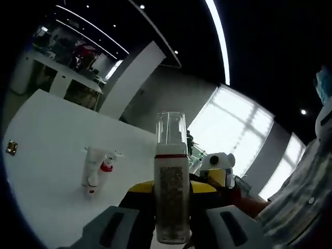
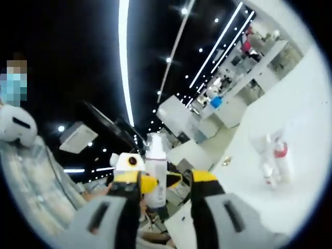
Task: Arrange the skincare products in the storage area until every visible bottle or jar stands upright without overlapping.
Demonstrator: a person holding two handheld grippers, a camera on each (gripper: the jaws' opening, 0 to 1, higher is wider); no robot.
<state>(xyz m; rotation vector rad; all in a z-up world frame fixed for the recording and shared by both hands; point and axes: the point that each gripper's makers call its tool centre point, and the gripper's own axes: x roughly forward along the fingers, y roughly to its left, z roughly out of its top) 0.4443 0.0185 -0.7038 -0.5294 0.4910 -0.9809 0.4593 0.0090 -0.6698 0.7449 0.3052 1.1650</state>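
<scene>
The bottle [image 1: 171, 197], white with a clear cap, stands clamped upright in my left gripper [image 1: 171, 218]; my right gripper [image 2: 165, 199] is apart.

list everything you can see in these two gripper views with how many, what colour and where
Pump bottle: one, white with a clear cap and red band, upright between the left gripper's jaws; also seen in the right gripper view.
Skincare products: a small cluster, white with red parts, standing close together on the table; exact count unclear.
Table: one, white, under the cluster.
Small tag: one, brownish, near the table's edge.
Ceiling light strips: several, white, overhead.
Left gripper: yellow and grey, shut on the pump bottle.
Right gripper: yellow and grey jaws apart, holding nothing.
Sleeve: striped, beside the left gripper.
</scene>
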